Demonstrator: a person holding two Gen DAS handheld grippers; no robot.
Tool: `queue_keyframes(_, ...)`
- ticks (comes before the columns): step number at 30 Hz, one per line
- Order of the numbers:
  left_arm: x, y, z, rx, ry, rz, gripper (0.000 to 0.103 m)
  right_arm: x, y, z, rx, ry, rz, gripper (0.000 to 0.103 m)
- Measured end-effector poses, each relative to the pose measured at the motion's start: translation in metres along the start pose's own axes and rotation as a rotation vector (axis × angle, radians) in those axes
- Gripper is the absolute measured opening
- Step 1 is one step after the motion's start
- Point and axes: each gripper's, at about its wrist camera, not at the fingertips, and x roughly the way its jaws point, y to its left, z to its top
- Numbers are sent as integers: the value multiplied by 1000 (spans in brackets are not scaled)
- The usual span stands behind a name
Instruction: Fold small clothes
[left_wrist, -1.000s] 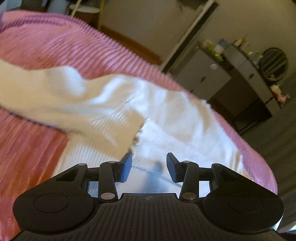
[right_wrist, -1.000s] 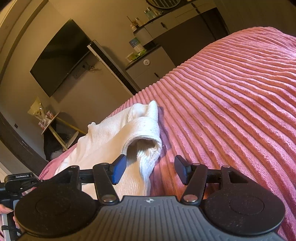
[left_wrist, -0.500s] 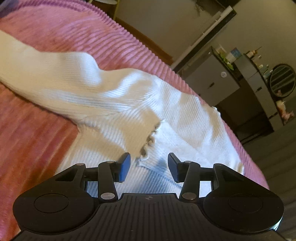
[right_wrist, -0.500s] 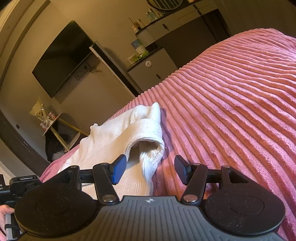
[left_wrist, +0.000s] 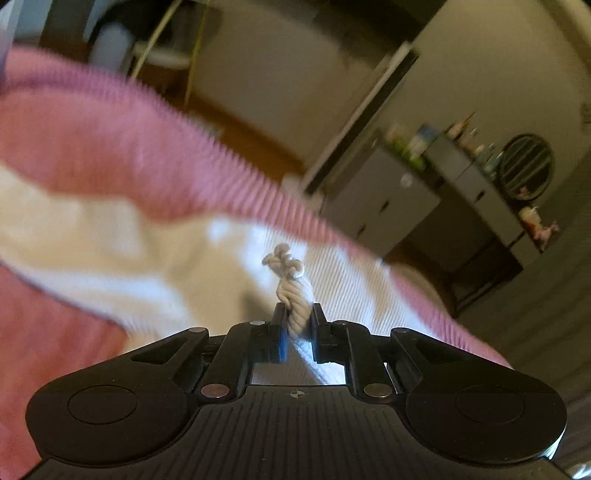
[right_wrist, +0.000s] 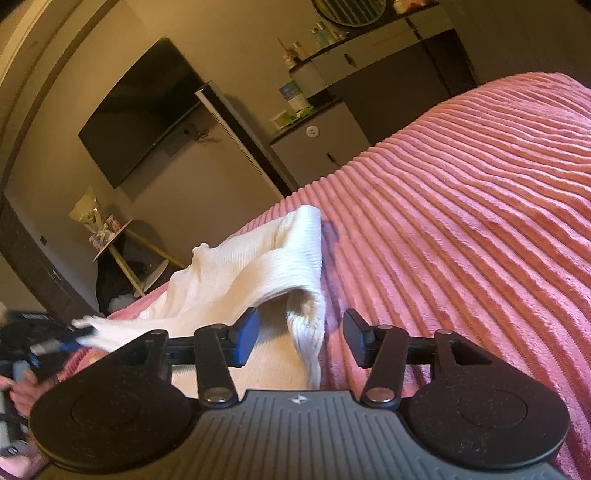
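- Pink ribbed bedspread (right_wrist: 461, 206) fills the right side of the right wrist view; a dark television (right_wrist: 142, 110) hangs on the wall at upper left and a grey cabinet (right_wrist: 325, 144) stands behind the bed.
- Your left gripper (left_wrist: 297, 326) was open half a second ago, with the frilly cuff lying between its fingers; now it is closed narrow on that cuff (left_wrist: 291, 291), which bunches up above the pinch.
- That left view is now blurred, so you appear to be moving; the grasp is made and the sleeve looks ready to be carried across the body of the white sweater (left_wrist: 110, 251).
- Your right gripper (right_wrist: 301, 338) stays wide, gripping nothing; the other sleeve's opening (right_wrist: 306, 310) lies between its fingers at lower centre.
- In the right view, the sweater (right_wrist: 251, 273) has lifted into a taut band toward the lower left.
- No brand, label or writing is readable in either view.
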Motion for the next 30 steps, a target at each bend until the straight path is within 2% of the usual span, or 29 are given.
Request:
queue_keyframes(4,-12,4,1,112,-43,98,15,1,3,-2,-10,13,9,50)
queue_keyframes(6,-9,11,-3,118,-32,160,15,2,6,-3,-20,19,5,50)
queue_keyframes(10,-10,25,-9,102,-77,242,15,3,6,-5,-22,28,1,50)
queue_keyframes(12,-9,31,-11,86,-78,236,15,4,6,-5,-21,35,2,50)
queue_keyframes(14,-5,37,-12,82,-43,227,16,7,6,-6,-21,46,0,50)
queue_keyframes(17,7,42,-12,78,23,275,23,11,7,-8,-32,65,-16,50)
queue_keyframes(20,9,52,-14,7,27,235,38,13,9,-11,-59,71,-31,50)
queue_keyframes(23,7,62,-16,-51,34,197,38,14,13,-14,-90,68,-40,50)
queue_keyframes(28,5,61,-17,-30,44,190,42,22,26,-24,-222,53,-96,50)
queue_keyframes(30,0,61,-16,-28,41,187,47,24,30,-26,-264,55,-127,48)
